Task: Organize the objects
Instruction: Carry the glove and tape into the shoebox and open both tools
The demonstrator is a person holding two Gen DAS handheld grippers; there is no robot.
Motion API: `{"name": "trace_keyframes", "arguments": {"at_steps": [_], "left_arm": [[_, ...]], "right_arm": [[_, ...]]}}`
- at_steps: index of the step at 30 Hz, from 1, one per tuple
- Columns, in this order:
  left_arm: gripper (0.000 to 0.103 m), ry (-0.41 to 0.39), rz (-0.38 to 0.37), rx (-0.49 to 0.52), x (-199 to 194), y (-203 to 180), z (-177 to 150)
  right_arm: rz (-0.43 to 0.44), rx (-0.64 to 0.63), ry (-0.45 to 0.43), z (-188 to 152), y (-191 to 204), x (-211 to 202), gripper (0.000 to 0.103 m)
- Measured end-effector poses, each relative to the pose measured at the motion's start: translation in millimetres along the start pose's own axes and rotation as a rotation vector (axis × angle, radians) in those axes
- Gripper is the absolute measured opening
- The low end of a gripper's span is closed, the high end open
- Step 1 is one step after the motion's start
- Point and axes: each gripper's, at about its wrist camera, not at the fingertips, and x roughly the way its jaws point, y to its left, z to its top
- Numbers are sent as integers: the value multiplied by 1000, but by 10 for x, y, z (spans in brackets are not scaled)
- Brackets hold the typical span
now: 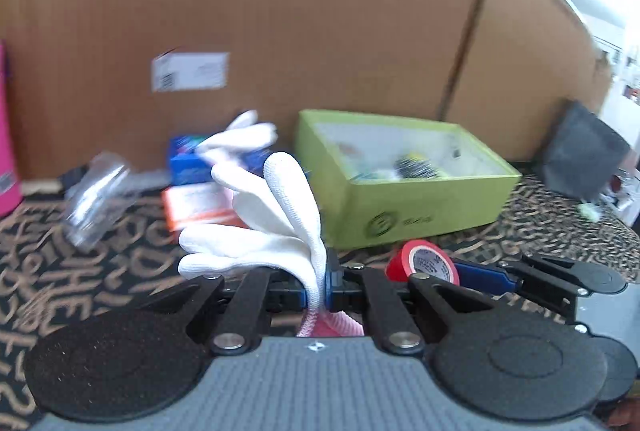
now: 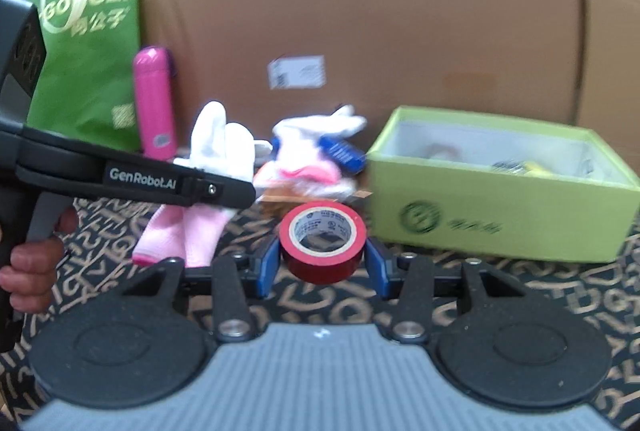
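White knit fabric fills the left wrist view: the left gripper (image 1: 318, 289) is clamped tight on a white glove (image 1: 276, 227) with a pink cuff, pinched near the wrist so the fingers fan upward clear of the patterned tabletop (image 1: 80, 251). Beyond it stands an open green box (image 1: 420, 207), the likely destination, with small items already inside; its side carries a round logo, and the text beside it is too blurred to read. In the right wrist view, the right gripper (image 2: 322, 265) holds a red tape roll (image 2: 323, 243) between its blue pads, gripped across its sides with the core facing the camera; the core label print is illegible. The left gripper's body reads "GenRobot.AI". A green bag (image 2: 88, 63) shows "GONGZI". A second glove (image 2: 312, 155) lies on the tabletop, left of the box.
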Motion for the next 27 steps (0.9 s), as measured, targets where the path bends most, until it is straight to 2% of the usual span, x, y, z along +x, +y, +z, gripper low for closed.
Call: {"name": "trace_keyframes", "arguments": {"at_steps": [8, 16, 22, 27], "left_arm": [[6, -28, -63, 95, 284, -476, 369], [6, -54, -89, 178, 662, -835, 721], [6, -39, -96, 215, 1042, -934, 865], [6, -6, -104, 216, 1372, -963, 931]], "right_arm": [[-141, 27, -97, 263, -521, -257, 46], [-269, 91, -148, 479, -1110, -266, 46], [-329, 142, -137, 506, -1490, -108, 46], [-343, 163, -95, 480, -1741, 132, 46]]}}
